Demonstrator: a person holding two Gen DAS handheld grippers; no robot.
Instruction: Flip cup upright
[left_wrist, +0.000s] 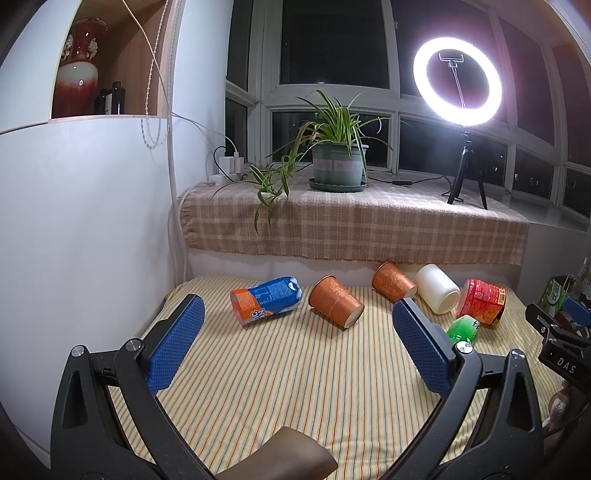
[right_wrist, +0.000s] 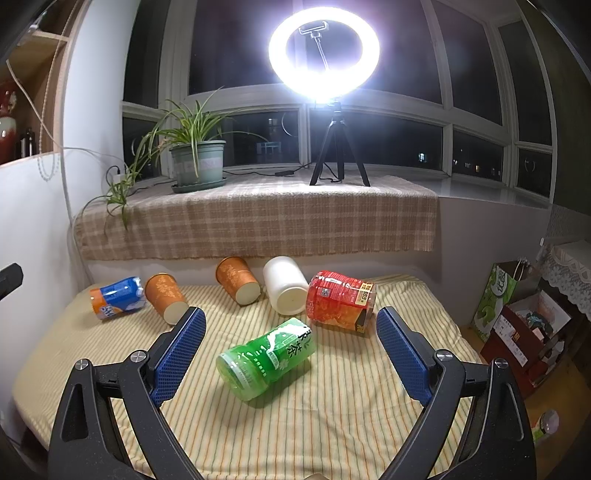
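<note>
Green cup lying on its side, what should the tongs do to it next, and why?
Probably ease the right tongs forward and down around the green translucent plastic cup. It lies tipped over on the striped yellow cloth, right between the wide-open blue pads, nearer than any other cup, and nothing is gripped yet.

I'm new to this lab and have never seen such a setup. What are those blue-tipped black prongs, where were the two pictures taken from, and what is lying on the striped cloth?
The prongs are two hand-held grippers, each with a camera looking along its fingers. One picture is from the left gripper, the other from the right gripper. Both are open and hold nothing. On the striped cloth lie tipped-over containers: two orange cups, a white cup, and blue, green and red bottles.
</note>
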